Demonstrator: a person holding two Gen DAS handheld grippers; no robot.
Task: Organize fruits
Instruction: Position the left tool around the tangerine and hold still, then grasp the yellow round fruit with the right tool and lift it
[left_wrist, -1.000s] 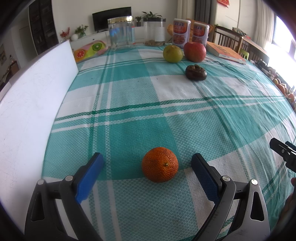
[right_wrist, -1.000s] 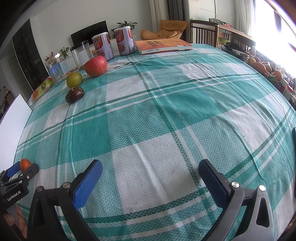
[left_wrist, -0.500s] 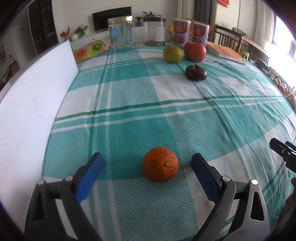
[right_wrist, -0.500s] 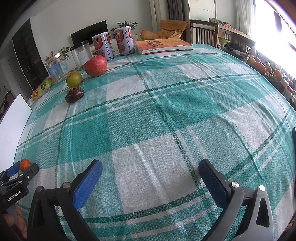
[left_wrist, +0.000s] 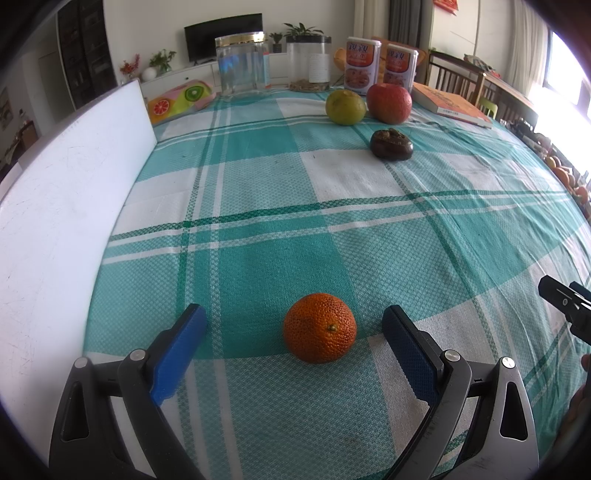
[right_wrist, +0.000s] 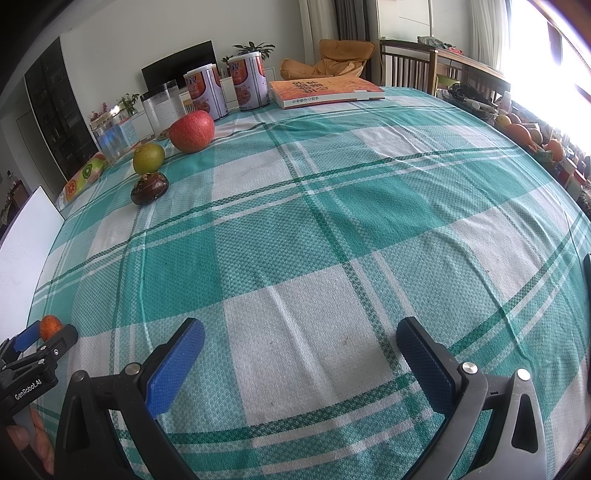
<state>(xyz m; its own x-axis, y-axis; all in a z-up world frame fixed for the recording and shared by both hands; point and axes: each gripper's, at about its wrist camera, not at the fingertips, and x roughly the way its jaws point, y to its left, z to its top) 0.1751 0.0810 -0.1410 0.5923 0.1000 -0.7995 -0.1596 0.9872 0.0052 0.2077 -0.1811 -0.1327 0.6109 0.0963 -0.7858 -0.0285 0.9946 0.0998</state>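
An orange lies on the green checked tablecloth between the blue pads of my left gripper, which stands open and clear of it on both sides. Far across the cloth sit a green citrus fruit, a red apple and a dark mangosteen. My right gripper is open over bare cloth with nothing between its fingers. From the right wrist view the same orange shows at the far left between the left gripper's tips, with the apple, green fruit and mangosteen at the back left.
A white board runs along the table's left side. At the far edge stand a glass jar, a clear canister, two printed tins and an orange book. More fruit is piled beyond the table's right edge.
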